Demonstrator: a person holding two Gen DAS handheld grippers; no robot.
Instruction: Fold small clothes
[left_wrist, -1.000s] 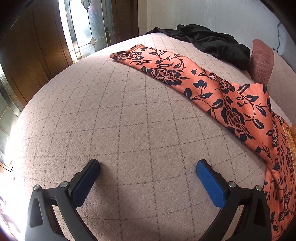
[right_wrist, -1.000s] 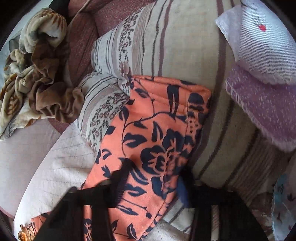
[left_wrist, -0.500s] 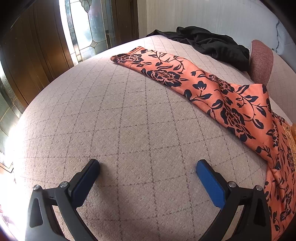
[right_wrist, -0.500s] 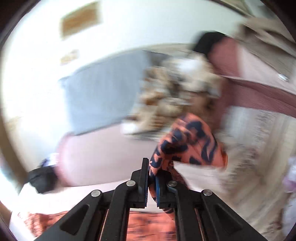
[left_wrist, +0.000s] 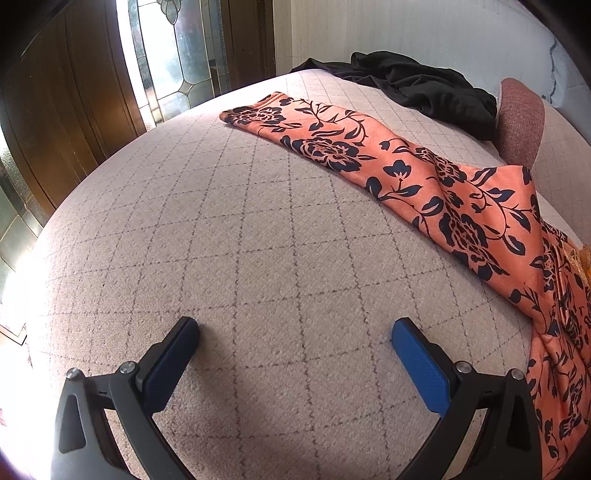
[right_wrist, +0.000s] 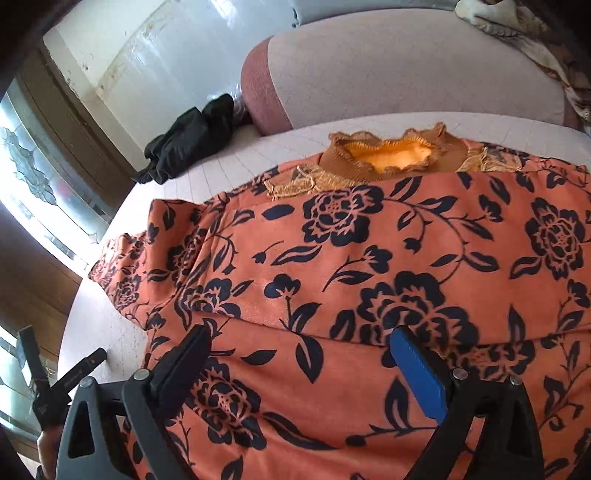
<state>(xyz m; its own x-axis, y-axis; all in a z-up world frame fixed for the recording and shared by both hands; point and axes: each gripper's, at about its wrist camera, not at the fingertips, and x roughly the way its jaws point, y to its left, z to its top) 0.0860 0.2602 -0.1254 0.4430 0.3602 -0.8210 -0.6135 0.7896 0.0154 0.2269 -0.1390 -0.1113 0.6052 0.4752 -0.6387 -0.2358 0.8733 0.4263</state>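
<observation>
An orange garment with dark blue flowers (right_wrist: 369, 266) lies spread on the pink quilted bed (left_wrist: 258, 240), brown ruffled collar (right_wrist: 388, 155) at the far side. A sleeve folded across it makes a crease in front of my right gripper (right_wrist: 301, 341), which is open and empty just above the cloth. In the left wrist view the other sleeve (left_wrist: 369, 151) stretches across the bed. My left gripper (left_wrist: 295, 326) is open and empty over bare bed, left of the garment.
A black garment (left_wrist: 417, 86) lies at the bed's far edge, also in the right wrist view (right_wrist: 188, 140). A pink bolster (right_wrist: 369, 77) lies behind the collar. A stained-glass window (left_wrist: 173, 48) and wooden panels (left_wrist: 66, 103) stand beyond the bed.
My right gripper carried the sleeve from the pillows over the garment, let it go and opened. The left gripper has barely moved.
</observation>
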